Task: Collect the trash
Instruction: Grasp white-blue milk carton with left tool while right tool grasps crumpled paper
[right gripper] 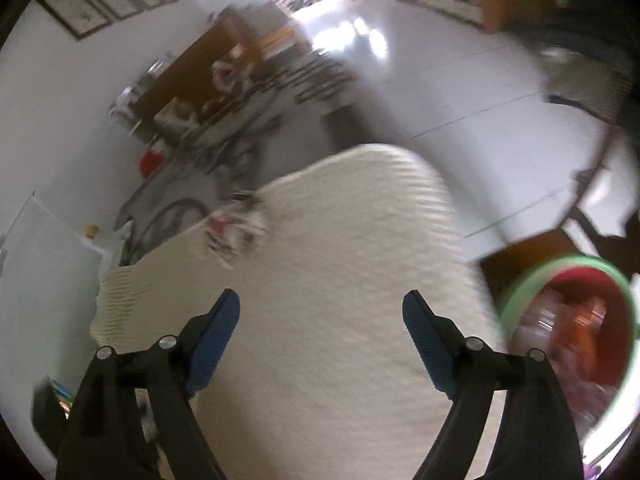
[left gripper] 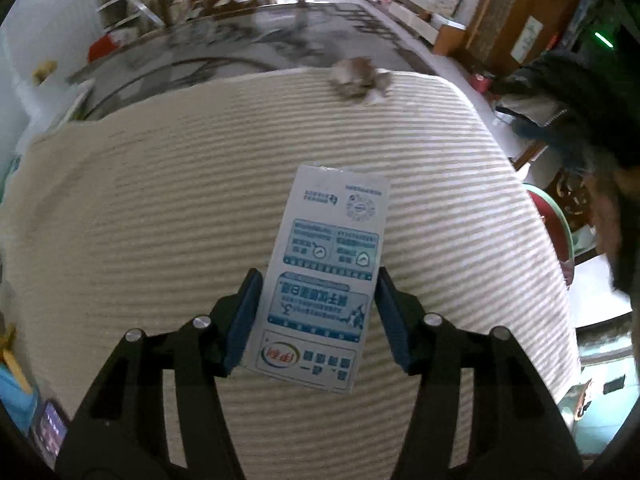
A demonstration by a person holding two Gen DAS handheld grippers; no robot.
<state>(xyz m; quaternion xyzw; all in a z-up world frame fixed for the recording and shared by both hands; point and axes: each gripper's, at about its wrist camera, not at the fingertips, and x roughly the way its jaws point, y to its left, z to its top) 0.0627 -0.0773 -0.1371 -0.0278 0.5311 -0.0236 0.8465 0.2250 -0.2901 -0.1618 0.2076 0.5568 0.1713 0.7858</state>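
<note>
Between the blue pads of the left claw (left gripper: 316, 316) sits a white printed carton (left gripper: 326, 276), clamped above the striped cloth (left gripper: 160, 208). Crumpled trash (left gripper: 358, 78) lies at the cloth's far edge. Right claw (right gripper: 321, 334) gapes apart, empty; a green-rimmed bin (right gripper: 520, 292) stands off the cloth's right edge.

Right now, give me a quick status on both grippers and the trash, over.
Left gripper shut on the milk carton. Right gripper open, nothing between the jaws. Crumpled trash left at the cloth's far edge; bin off to the right. Nothing blocking.
</note>
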